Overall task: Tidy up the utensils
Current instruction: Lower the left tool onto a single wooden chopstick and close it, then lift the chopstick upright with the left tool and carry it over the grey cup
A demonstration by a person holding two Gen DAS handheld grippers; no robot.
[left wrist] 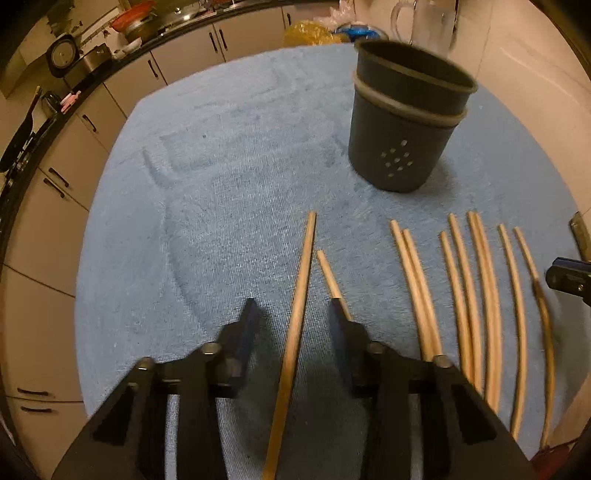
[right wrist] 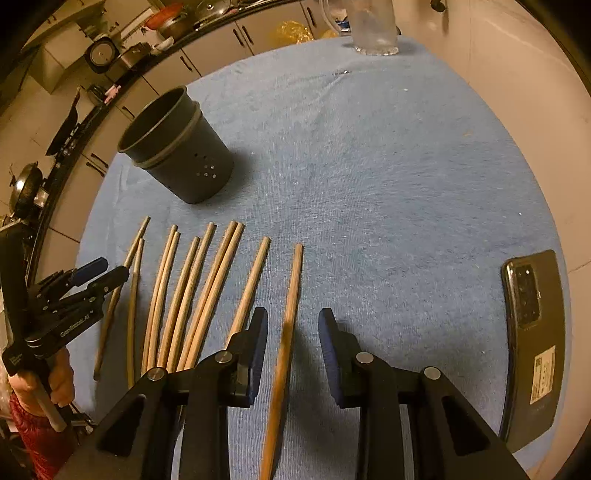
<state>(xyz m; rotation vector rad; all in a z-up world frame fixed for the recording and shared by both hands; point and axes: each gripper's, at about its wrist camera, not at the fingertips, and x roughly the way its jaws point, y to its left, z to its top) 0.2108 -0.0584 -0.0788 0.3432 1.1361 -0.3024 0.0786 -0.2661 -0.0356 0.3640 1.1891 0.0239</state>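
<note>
Several wooden chopsticks lie side by side on a blue towel. My left gripper straddles the leftmost chopstick; there is a gap on both sides of it, so the pads do not press. A shorter chopstick runs under its right finger. My right gripper straddles the rightmost chopstick the same way, jaws apart from it. A dark grey perforated holder stands upright and empty beyond the row. Each gripper shows in the other's view: left gripper, right gripper.
A dark phone lies on the towel's right edge. A clear glass mug stands at the far edge, with a yellow bag beside it. Kitchen cabinets curve along the left. A hand in a red sleeve holds the left gripper.
</note>
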